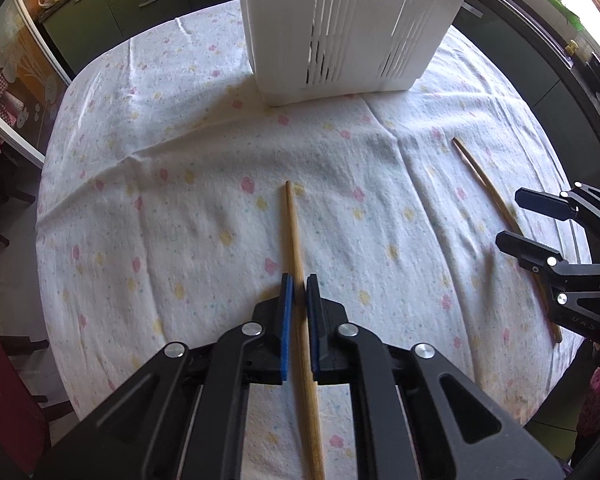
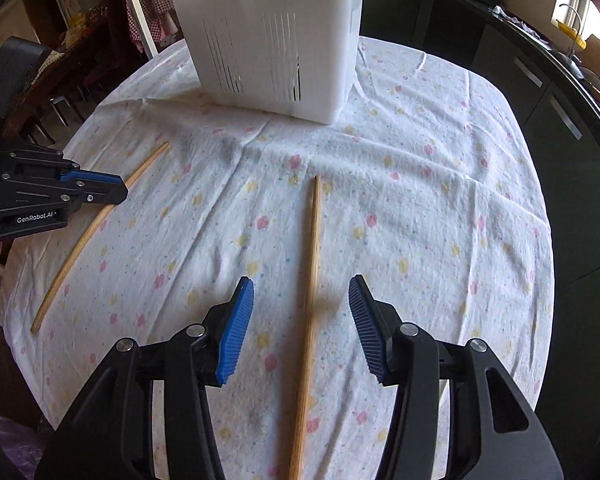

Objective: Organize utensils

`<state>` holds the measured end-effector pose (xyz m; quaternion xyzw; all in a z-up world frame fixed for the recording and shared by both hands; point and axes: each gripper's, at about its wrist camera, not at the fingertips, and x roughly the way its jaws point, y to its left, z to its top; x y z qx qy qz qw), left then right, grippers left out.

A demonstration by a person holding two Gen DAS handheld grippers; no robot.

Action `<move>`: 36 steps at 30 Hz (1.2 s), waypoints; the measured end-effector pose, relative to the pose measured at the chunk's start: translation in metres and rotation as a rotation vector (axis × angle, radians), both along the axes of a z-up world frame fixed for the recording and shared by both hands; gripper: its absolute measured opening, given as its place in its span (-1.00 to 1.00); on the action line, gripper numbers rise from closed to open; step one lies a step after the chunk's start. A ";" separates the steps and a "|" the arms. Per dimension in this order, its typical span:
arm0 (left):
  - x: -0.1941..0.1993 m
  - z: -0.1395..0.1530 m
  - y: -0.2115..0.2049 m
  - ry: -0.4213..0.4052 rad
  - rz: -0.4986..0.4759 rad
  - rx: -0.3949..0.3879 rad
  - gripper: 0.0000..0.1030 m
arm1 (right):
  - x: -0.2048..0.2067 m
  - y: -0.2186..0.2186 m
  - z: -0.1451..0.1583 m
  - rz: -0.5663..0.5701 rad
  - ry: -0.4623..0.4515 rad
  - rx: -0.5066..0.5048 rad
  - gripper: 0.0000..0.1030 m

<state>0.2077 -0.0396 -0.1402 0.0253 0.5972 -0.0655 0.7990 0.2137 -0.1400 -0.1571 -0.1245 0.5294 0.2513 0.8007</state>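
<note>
Straddling the right chopstick [image 2: 311, 280] lengthwise with our right hand-held gripper [image 2: 301, 320] apart, we keep the left hand-held gripper [image 1: 300, 312] clamped on its chopstick [image 1: 296, 240].

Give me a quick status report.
Left gripper shut on one chopstick. Right gripper open astride other chopstick. Path to white holder unobstructed.

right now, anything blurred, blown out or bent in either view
Left wrist view: window glare washes out the top right corner, the fisheye bows the tablecloth edge, and the chopstick in the left gripper is sharp. Right wrist view: the chopstick between the right gripper's pads is smeared near them, and the white slotted holder looks overexposed up top.
</note>
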 end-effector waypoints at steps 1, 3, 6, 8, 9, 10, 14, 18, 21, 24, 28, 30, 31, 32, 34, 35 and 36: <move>-0.003 0.000 -0.002 0.001 -0.004 0.000 -0.87 | 0.000 0.002 0.000 0.006 -0.012 -0.008 -0.06; -0.006 0.000 -0.006 0.000 -0.010 0.004 -0.87 | 0.002 0.002 0.001 0.008 -0.002 -0.015 -0.08; -0.009 0.000 -0.008 -0.004 -0.018 0.010 -0.87 | 0.003 0.003 0.000 0.015 0.002 -0.022 -0.10; -0.008 -0.003 -0.004 -0.005 -0.021 0.012 -0.87 | 0.003 0.005 -0.001 0.020 0.004 -0.022 -0.17; -0.009 -0.003 -0.005 -0.005 -0.022 0.013 -0.87 | 0.002 0.006 0.000 0.024 0.003 -0.023 -0.37; -0.010 -0.003 -0.006 -0.006 -0.024 0.014 -0.87 | 0.000 0.008 0.000 0.033 0.001 -0.023 -0.58; -0.012 -0.002 -0.009 -0.010 -0.029 0.018 -0.87 | -0.005 0.011 0.001 0.040 0.006 -0.014 -0.82; -0.011 -0.002 -0.006 -0.006 -0.033 0.006 -0.87 | -0.005 0.001 0.004 0.008 0.016 0.057 -0.85; -0.012 -0.002 0.000 -0.004 -0.035 -0.015 -0.87 | -0.008 -0.010 0.016 -0.013 -0.025 0.096 -0.87; -0.016 0.004 0.004 -0.026 -0.037 -0.034 -0.87 | -0.013 -0.024 0.034 -0.031 -0.059 0.150 -0.87; -0.025 0.021 0.008 -0.072 -0.050 -0.043 -0.87 | -0.022 -0.043 0.060 -0.051 -0.105 0.217 -0.87; -0.031 0.033 0.010 -0.099 -0.055 -0.052 -0.87 | -0.030 -0.051 0.072 -0.062 -0.132 0.251 -0.87; -0.034 0.040 0.011 -0.113 -0.058 -0.059 -0.87 | -0.032 -0.054 0.077 -0.064 -0.144 0.265 -0.87; -0.038 0.046 0.012 -0.127 -0.062 -0.064 -0.88 | -0.035 -0.056 0.083 -0.066 -0.156 0.280 -0.87; -0.045 0.059 0.014 -0.159 -0.065 -0.071 -0.88 | -0.044 -0.059 0.094 -0.069 -0.179 0.305 -0.88; -0.048 0.067 0.015 -0.175 -0.067 -0.078 -0.88 | -0.047 -0.059 0.098 -0.068 -0.189 0.313 -0.88; -0.050 0.073 0.012 -0.190 -0.070 -0.082 -0.88 | -0.050 -0.061 0.103 -0.067 -0.200 0.321 -0.88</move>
